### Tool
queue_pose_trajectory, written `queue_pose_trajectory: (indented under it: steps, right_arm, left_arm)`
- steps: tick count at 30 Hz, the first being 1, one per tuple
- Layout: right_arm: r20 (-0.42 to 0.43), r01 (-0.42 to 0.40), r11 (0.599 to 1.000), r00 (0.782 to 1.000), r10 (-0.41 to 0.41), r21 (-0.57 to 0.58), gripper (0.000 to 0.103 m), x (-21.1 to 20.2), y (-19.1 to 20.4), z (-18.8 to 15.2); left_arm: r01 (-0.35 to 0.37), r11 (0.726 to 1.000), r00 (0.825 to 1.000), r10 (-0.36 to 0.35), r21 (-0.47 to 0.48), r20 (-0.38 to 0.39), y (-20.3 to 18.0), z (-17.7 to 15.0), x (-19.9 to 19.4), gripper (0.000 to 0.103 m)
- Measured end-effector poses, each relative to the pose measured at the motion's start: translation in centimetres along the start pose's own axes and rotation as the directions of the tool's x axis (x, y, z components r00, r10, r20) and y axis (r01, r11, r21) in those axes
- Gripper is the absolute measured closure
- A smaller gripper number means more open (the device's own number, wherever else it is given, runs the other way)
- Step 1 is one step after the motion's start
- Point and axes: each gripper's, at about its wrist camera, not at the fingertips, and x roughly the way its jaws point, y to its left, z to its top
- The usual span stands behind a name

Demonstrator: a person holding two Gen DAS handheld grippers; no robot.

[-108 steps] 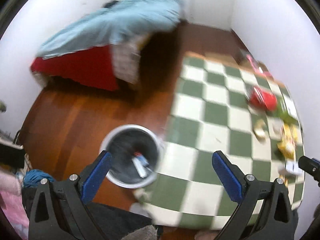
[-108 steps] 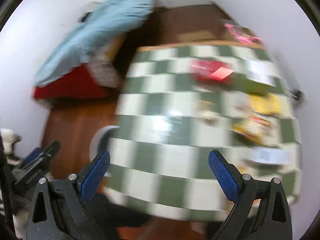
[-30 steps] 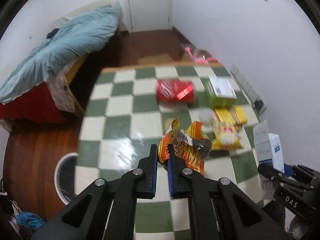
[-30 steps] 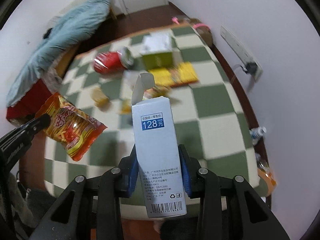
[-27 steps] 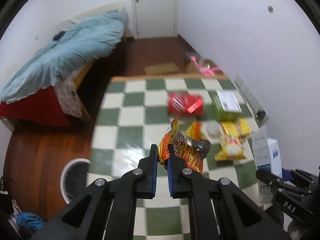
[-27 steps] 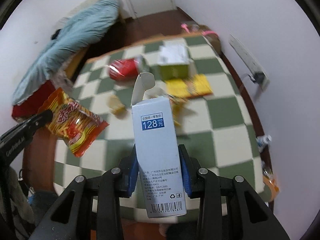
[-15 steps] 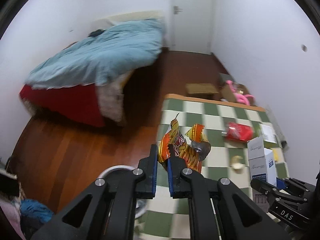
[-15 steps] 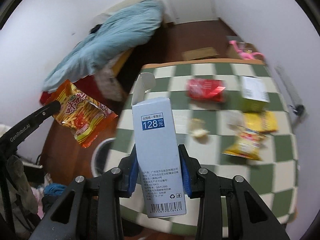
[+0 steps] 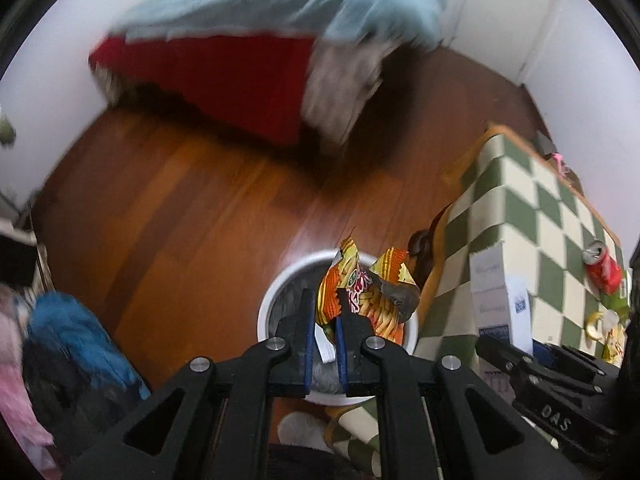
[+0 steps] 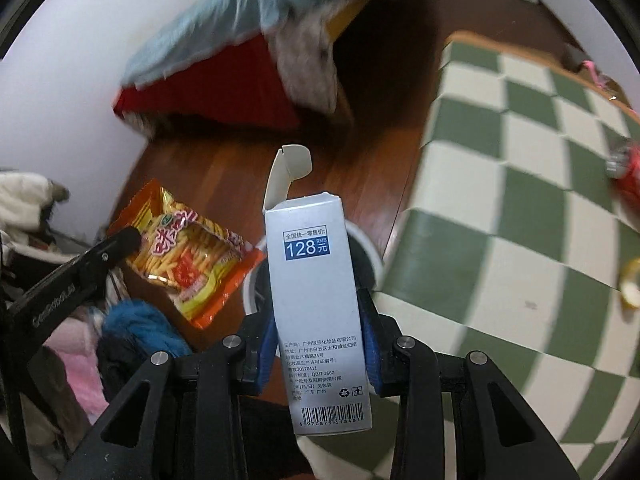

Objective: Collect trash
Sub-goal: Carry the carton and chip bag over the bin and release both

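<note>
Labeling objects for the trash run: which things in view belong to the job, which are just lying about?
Job: snack bag in left gripper; white carton in right gripper; trash bin; red can.

Lying about: bed, blue fluffy item.

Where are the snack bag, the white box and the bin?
snack bag (image 9: 370,298): left wrist view, its crumpled printed front.
white box (image 10: 318,280): right wrist view, its label face.
bin (image 9: 267,304): left wrist view, its white rim.

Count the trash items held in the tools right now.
2: a snack bag in the left tool, over the bin; a white carton in the right tool.
</note>
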Motion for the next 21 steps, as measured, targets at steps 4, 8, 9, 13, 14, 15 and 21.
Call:
queue_pose_trajectory:
  steps: [4, 8, 9, 13, 14, 15, 21]
  right_arm:
    - [-0.093, 0.016, 1.000, 0.996, -0.015, 0.003, 0.065, 5.5, 1.0, 1.1]
    - [-0.162, 0.024, 1.000, 0.986, -0.023, 0.005, 0.065, 9.8, 1.5, 1.7]
    - [-0.174, 0.024, 1.000, 0.984, -0.021, 0.011, 0.064, 10.6, 1.5, 1.8]
    - [-0.220, 0.035, 0.999, 0.975, -0.033, 0.005, 0.064, 13.3, 2.0, 2.0]
    - [-0.228, 0.047, 0.999, 0.973, -0.046, -0.001, 0.059, 13.7, 2.1, 1.9]
    - [-0.226, 0.053, 0.999, 0.973, -0.053, -0.006, 0.053, 14.0, 2.1, 2.1]
    - [-0.181, 0.090, 0.993, 0.978, -0.104, -0.081, 0.000, 13.4, 4.4, 2.1]
  left_arm:
    - [0.013, 0.998, 0.996, -0.017, -0.054, -0.083, 2.1, -0.8, 3.5, 0.094]
    - [-0.002, 0.995, 0.991, -0.011, -0.097, -0.136, 3.5, -1.2, 5.5, 0.091]
    - [-0.021, 0.995, 0.990, 0.007, -0.099, -0.138, 3.7, -1.1, 5.8, 0.081]
    - [-0.079, 0.988, 0.990, 0.061, -0.133, -0.128, 5.5, -1.4, 5.8, 0.003]
    - [-0.092, 0.987, 0.989, 0.075, -0.135, -0.124, 5.8, -1.5, 5.8, 0.003]
    - [-0.105, 0.985, 0.988, 0.088, -0.137, -0.129, 6.1, -1.6, 5.8, 0.003]
    - [-0.166, 0.979, 0.984, 0.156, -0.118, -0.085, 7.0, -2.0, 4.1, 0.002]
